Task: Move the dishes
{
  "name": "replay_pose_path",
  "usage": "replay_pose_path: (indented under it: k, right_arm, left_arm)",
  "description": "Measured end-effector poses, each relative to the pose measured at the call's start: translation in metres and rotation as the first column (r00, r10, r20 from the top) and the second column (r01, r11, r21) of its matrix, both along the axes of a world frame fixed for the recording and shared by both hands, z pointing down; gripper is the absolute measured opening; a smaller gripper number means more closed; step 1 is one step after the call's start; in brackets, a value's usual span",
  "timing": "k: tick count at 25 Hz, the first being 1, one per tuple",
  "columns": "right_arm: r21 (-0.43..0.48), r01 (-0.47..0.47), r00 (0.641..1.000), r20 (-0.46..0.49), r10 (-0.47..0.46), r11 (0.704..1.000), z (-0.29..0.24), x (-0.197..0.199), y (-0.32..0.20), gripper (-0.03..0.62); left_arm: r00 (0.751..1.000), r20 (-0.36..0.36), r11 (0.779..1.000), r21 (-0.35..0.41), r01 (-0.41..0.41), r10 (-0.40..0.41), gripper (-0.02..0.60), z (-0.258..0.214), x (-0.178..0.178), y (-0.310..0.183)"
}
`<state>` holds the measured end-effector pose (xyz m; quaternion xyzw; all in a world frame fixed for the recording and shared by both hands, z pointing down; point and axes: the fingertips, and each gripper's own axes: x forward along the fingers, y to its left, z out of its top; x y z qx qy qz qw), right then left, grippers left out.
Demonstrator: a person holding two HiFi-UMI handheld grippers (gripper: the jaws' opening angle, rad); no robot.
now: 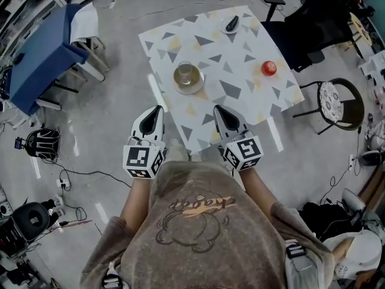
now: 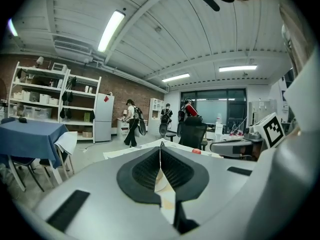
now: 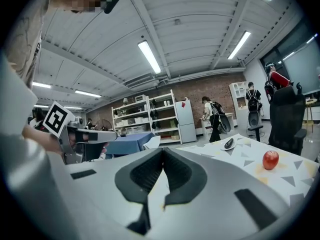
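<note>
The task seems barely begun: the left gripper (image 1: 158, 109) and right gripper (image 1: 219, 109), both closed and empty, hover at the table's (image 1: 240, 95) lower edge, while the glass dish (image 1: 188, 77) sits mid-frame and the small plate (image 1: 231, 24) near the top.

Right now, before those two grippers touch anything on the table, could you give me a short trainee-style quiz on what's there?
1. True or false: the red apple lies on a plate.
2. Which stands nearest the grippers? A) the apple B) the glass on its plate C) the small dish holding something dark
3. Fill in: the jaws of the left gripper and the right gripper are both ____, with nothing between them.

Key: 1 false; 2 B; 3 shut.
</note>
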<state>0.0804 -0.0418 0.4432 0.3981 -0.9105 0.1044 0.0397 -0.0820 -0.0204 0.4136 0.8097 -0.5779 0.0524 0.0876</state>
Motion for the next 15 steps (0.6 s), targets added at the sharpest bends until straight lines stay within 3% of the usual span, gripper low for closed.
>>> replay_pose_path:
  k: [15]
  right_arm:
    - [0.004, -0.072, 0.997, 0.002, 0.072, 0.997, -0.001, -0.012, -0.038, -0.005]
  left_arm:
    - [0.998, -0.014, 0.998, -0.003, -0.064, 0.064, 0.020, 0.002, -0.010, -0.050]
